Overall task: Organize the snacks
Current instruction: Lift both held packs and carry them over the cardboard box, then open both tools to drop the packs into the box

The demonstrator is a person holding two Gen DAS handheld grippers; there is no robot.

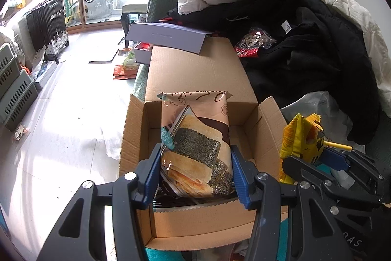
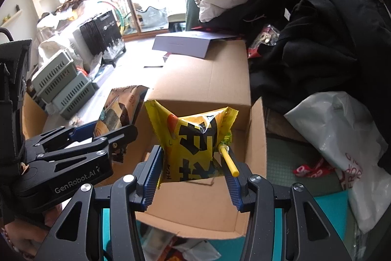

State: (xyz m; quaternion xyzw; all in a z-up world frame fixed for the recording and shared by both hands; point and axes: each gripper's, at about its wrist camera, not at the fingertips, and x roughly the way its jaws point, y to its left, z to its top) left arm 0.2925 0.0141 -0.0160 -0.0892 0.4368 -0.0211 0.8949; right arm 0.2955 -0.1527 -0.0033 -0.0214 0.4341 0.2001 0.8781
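An open cardboard box stands before me, its far flap folded out flat. My left gripper is shut on a brown seaweed rice-cracker bag and holds it upright over the box's inside. My right gripper is shut on a yellow snack bag with black lettering, held over the box near its right wall. A yellow stick lies against the right finger. The yellow bag also shows at the right of the left wrist view, and the brown bag at the left of the right wrist view.
A pile of black and white clothes lies right of the box. A white plastic bag lies at the right. A purple-grey box lid rests beyond the flap. Grey crates and a black case stand on the floor at the left.
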